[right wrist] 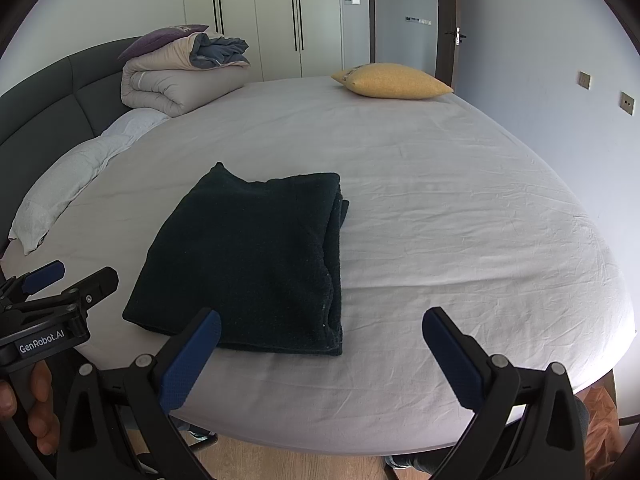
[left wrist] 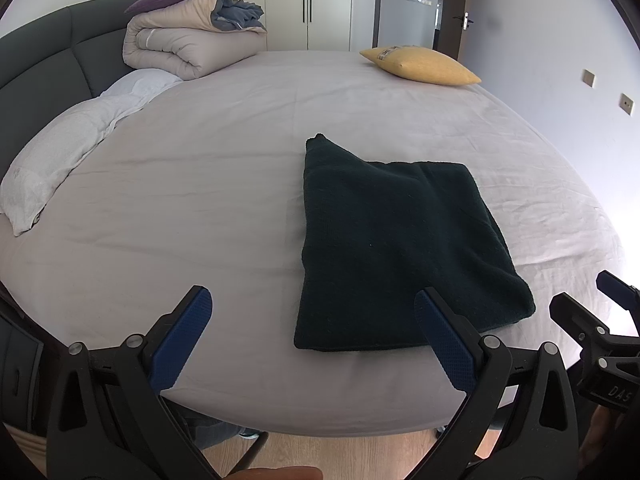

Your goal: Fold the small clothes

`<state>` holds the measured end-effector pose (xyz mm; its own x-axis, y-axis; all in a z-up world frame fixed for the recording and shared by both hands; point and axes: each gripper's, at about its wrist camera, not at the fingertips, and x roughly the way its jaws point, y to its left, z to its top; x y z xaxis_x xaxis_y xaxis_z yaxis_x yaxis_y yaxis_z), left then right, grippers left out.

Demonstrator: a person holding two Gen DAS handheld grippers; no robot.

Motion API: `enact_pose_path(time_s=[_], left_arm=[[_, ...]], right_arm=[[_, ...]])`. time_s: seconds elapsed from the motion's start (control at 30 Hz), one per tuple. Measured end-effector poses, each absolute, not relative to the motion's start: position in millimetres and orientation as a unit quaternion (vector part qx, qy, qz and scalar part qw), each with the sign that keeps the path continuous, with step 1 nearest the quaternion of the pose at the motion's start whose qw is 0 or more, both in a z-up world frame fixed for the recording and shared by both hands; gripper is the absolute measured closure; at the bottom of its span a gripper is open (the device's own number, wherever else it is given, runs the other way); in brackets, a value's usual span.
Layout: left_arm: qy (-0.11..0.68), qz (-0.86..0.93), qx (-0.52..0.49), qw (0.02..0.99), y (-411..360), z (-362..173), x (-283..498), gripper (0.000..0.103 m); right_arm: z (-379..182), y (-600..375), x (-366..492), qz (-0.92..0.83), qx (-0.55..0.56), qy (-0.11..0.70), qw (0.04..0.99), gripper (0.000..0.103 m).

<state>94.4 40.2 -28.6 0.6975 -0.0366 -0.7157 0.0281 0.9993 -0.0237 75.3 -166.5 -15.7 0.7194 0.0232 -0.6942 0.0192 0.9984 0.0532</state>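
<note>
A dark green knitted garment (left wrist: 400,248) lies folded into a rough rectangle on the bed sheet (left wrist: 208,200), near the front edge. It also shows in the right wrist view (right wrist: 256,256), with stacked layers along its right side. My left gripper (left wrist: 314,322) is open and empty, held above the front edge, its right finger just in front of the garment's near edge. My right gripper (right wrist: 322,342) is open and empty, to the right of the garment's near corner. Each gripper shows in the other's view, the right one (left wrist: 588,296) and the left one (right wrist: 70,276).
A rolled beige duvet (left wrist: 192,40) with a purple pillow on top sits at the back left by the dark headboard (left wrist: 44,64). A yellow cushion (left wrist: 420,65) lies at the far right. White pillows (left wrist: 60,156) line the left. Wooden floor (left wrist: 340,452) lies below the bed edge.
</note>
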Motion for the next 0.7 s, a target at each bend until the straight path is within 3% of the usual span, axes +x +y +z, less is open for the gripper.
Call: enact_pose_path(time_s=[0.7], left_arm=[[0.392,-0.016,-0.007,0.92,40.7,-31.6,94.4,0.0]], right_arm=[[-16.0,-166.9,75.7,0.001,0.028,0.375,0.926,0.0]])
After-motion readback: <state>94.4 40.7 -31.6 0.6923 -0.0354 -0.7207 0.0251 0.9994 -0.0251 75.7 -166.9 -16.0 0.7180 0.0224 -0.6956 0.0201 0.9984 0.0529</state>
